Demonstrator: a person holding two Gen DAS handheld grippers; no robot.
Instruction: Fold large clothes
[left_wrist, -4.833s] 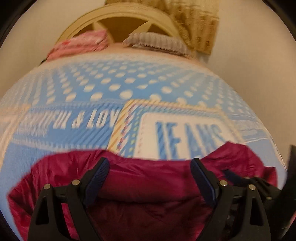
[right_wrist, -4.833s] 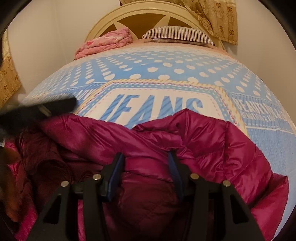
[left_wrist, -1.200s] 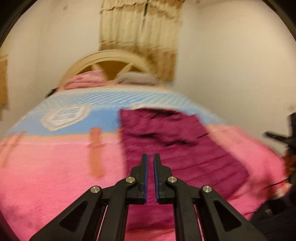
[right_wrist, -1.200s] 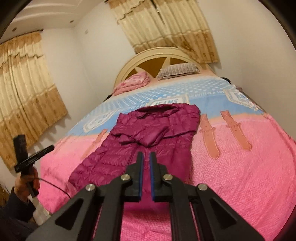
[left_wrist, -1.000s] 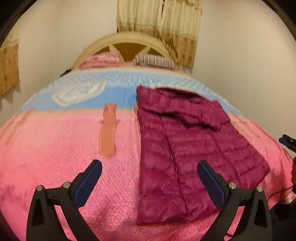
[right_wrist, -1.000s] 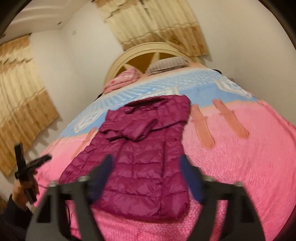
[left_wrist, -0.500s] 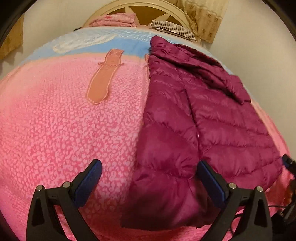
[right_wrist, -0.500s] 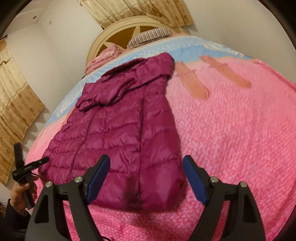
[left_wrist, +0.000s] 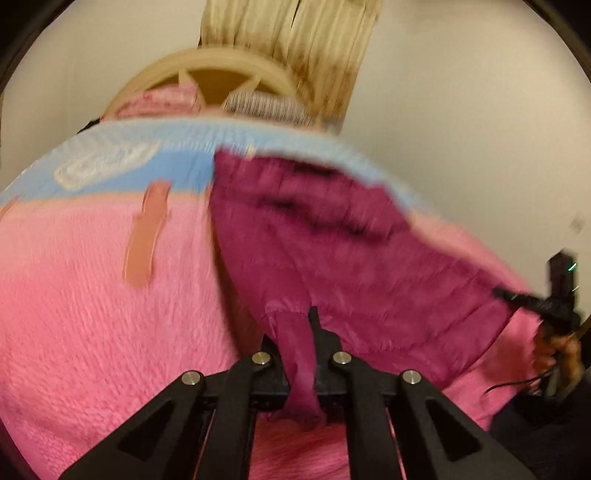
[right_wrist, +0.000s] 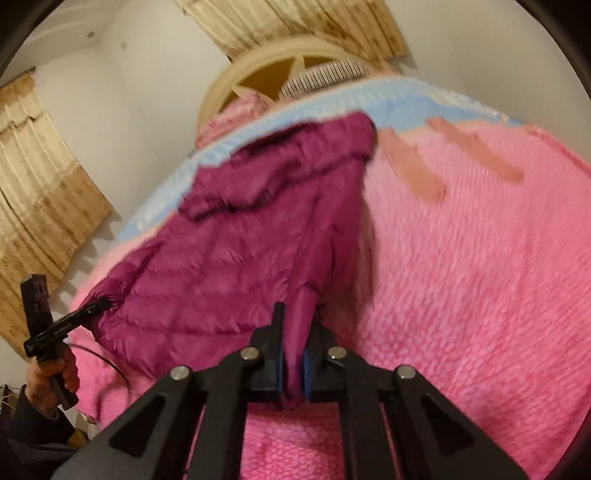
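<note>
A magenta quilted jacket (left_wrist: 332, 240) lies lengthwise on the pink bedspread (left_wrist: 92, 295), its hood end toward the headboard. My left gripper (left_wrist: 291, 332) is shut on the jacket's near hem at its left corner, and a fold of fabric bunches up between the jaws. In the right wrist view the same jacket (right_wrist: 240, 240) stretches away from my right gripper (right_wrist: 295, 328), which is shut on the hem's right corner. Both hem corners are lifted slightly off the bed. Both views are blurred.
The bedspread turns blue (right_wrist: 406, 103) toward the cream headboard (right_wrist: 266, 70), where a pink folded blanket (left_wrist: 162, 99) and a striped pillow (left_wrist: 266, 107) lie. A hand with the other gripper's handle (right_wrist: 44, 328) shows at the left of the right wrist view. Curtains (right_wrist: 40, 192) hang along the walls.
Half a second ago both grippers were open above the jacket's near hem. Now both have shut on the hem corners, and the views have tilted up toward the headboard.
</note>
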